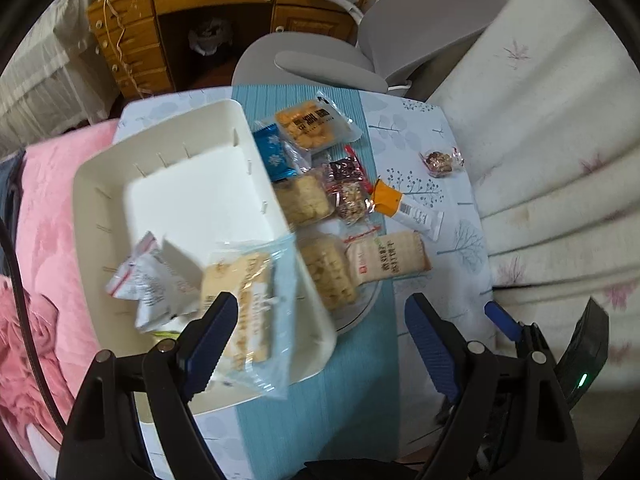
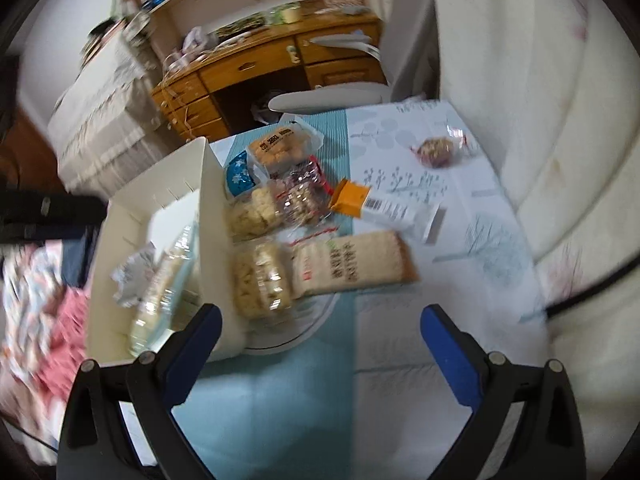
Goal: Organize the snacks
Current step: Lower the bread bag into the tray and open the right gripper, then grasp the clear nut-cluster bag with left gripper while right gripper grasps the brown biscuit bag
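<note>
- Bedroom setup: small counter [image 1: 420, 128] w/ a leaf-print cover and a teal runner down the middle, pink bedding on the left, cream quilt on the right, wooden desk [image 1: 208, 20] and a grey chair behind.
- Far left on the counter: white bin [image 1: 104, 184], open top. Inside already: a crumpled white wrapper [image 1: 148, 280] and a clear-wrapped cracker pack [image 1: 244, 304] leaning on the near wall.
- Left gripper [image 1: 320, 344]: fingers apart, nothing between them, pointing steeply down over the bin's near right corner and the runner.
- Just right of the bin wall, still loose: blue packet [image 1: 276, 152], orange biscuit tray [image 1: 312, 124], two clear packs of pale puffed snacks [image 1: 304, 200], red-edged nut pack [image 1: 348, 192]; they overlap, so edges are hard to split.
- Next right: tan bar pack [image 2: 352, 264]. Long axis runs across the view, roughly parallel to the line between the right gripper's fingers.
- Right gripper [image 2: 320, 344]: also apart and empty, set straight in front of that pile, w/ one finger over the bin's corner.
- Further right: orange-and-white tube [image 1: 404, 208] lying slantwise, then a lone wrapped nut ball [image 1: 440, 160], well apart from the rest.
- My guess: the tan pack is the likely next pick. Right side is nearer, but prob needs a wrist roll to pinch across the short side.
</note>
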`<state>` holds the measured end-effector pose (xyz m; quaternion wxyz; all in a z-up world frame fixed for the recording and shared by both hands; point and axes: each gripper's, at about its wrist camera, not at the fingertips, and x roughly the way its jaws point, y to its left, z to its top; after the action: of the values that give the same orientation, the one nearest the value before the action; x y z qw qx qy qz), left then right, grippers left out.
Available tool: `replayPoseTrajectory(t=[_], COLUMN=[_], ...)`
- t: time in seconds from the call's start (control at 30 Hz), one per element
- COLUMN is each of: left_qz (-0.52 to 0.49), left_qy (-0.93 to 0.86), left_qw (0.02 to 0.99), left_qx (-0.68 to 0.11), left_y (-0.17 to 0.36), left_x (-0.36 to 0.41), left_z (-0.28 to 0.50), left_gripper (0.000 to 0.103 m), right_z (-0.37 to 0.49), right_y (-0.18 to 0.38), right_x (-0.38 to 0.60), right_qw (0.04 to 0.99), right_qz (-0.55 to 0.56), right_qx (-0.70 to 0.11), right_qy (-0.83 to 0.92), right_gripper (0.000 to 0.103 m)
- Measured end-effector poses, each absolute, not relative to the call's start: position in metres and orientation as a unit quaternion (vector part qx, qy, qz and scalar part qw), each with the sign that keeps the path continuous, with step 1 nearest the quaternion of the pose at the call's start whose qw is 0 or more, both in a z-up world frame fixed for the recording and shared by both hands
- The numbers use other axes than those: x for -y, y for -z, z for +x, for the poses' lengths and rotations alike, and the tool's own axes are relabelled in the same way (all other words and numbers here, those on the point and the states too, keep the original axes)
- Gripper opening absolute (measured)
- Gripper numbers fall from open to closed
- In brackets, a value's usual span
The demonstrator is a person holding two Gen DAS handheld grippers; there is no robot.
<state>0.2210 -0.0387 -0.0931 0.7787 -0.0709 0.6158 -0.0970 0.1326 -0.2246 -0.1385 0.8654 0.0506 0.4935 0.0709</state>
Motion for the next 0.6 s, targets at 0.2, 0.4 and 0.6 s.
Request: replayPoseTrajectory(t=[0.2, 0.4, 0.6], left_qz=[-0.107, -0.109, -0.104], left_qy=[0.061, 0.028, 0.012], left_qw=[0.767, 0.752, 0.739], left_qx=[-0.629, -0.649, -0.666], left_y=[0.107, 0.129, 0.153], left_x=[0.056, 0.084, 0.108], left_z=[0.257, 0.287, 0.311], left_gripper=[0.085, 0.085, 0.085], right_z=[0.151, 0.176, 0.197], right_y=[0.147, 0.162, 0.18], right_x=[0.238, 0.241, 0.238], right_qw=[0.869, 0.866, 0.854], right_qz=[-0.011, -0.09, -0.134], right_qx=[-0.481, -0.463, -0.451], right_qy=[-0.114, -0.164, -0.222], right_gripper=[0.1, 0.1, 0.1])
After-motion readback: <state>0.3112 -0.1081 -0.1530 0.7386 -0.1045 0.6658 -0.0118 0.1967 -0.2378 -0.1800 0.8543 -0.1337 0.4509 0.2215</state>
